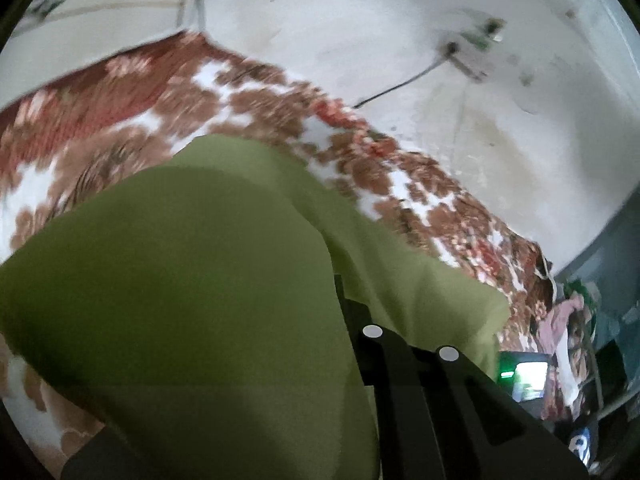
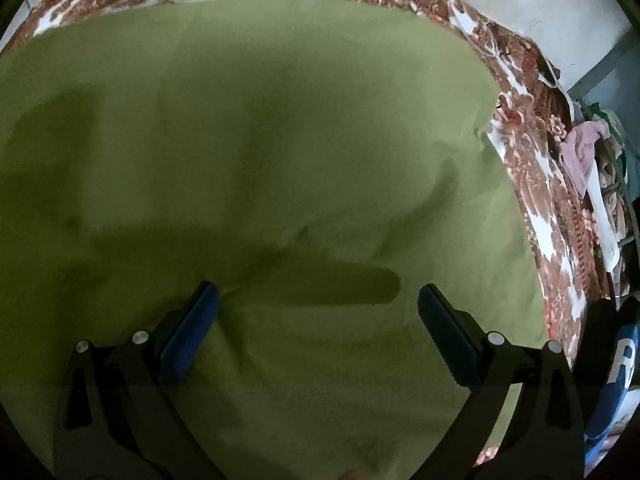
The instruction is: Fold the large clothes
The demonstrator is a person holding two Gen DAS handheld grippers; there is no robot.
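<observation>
A large olive-green cloth lies spread on a bed with a brown and red floral cover. My right gripper is open just above the cloth near its front part, blue pads apart, holding nothing. In the left wrist view a fold of the same green cloth hangs lifted over my left gripper. The cloth hides its left finger, and only the right black finger shows. The jaws look shut on the cloth. The view is tilted and blurred.
The floral bed cover runs to a pale wall with a cable. A rack with pink and white clothes stands past the bed's right edge. A lit screen glows at the right.
</observation>
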